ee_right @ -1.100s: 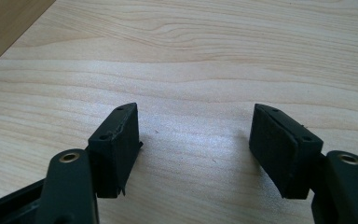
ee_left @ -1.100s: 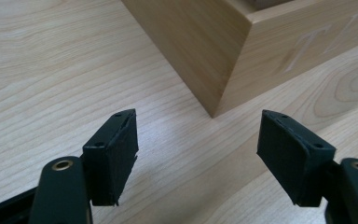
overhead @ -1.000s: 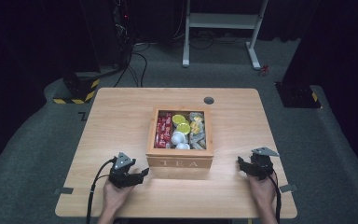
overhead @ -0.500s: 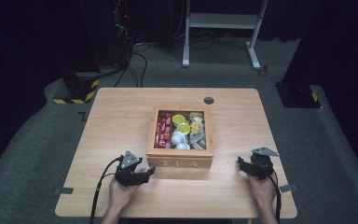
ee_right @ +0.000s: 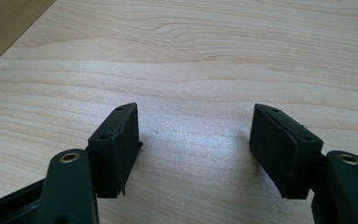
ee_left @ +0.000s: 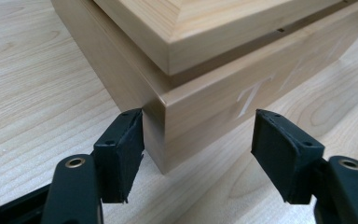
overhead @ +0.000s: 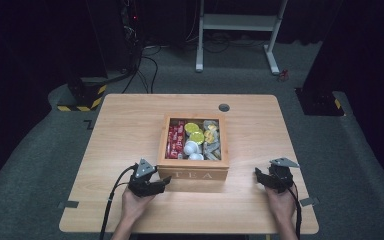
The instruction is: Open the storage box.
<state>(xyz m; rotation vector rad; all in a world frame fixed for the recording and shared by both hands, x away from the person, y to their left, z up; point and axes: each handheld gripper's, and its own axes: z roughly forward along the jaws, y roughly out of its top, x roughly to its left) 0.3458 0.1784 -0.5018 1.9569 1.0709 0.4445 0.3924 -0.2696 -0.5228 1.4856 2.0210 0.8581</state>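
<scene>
2 tongs [overhead: 166, 182] flanking tea box [overhead: 194, 172]

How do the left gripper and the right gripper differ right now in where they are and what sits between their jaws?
The left gripper sits at the near left corner of the wooden box lettered TEA, while the right gripper rests apart from the box on the light wooden table. The left gripper's jaws have just been closing around that corner, not yet pressing; the right gripper's jaws frame bare tabletop. Both are black, hand-held and open.
</scene>
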